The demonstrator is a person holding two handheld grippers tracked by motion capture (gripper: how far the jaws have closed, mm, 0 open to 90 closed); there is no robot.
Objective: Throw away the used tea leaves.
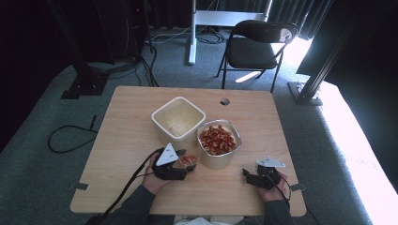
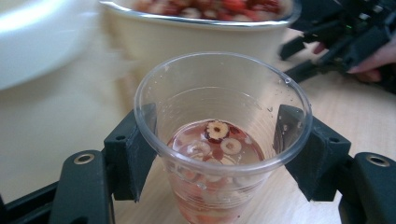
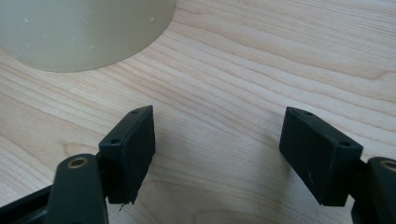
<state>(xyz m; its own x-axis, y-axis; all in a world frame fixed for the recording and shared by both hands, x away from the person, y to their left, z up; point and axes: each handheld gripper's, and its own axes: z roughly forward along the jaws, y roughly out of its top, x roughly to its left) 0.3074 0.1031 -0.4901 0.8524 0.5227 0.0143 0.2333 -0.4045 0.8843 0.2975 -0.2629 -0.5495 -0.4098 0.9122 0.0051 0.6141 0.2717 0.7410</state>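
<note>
Left gripper (image 2: pixel 217 154) clamped on clear cup (image 2: pixel 219 140) holding red slices, apparently in liquid, just beside the full bowl (image 1: pixel 218 140). Right gripper (image 3: pixel 217 154) jaws apart, nothing between, over bare table (image 3: pixel 261 70).

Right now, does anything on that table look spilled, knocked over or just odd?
Nothing stands out. The clear cup sits upright in the left claw, its red slices inside. Both tubs stand upright on the table, with no spill visible.
</note>
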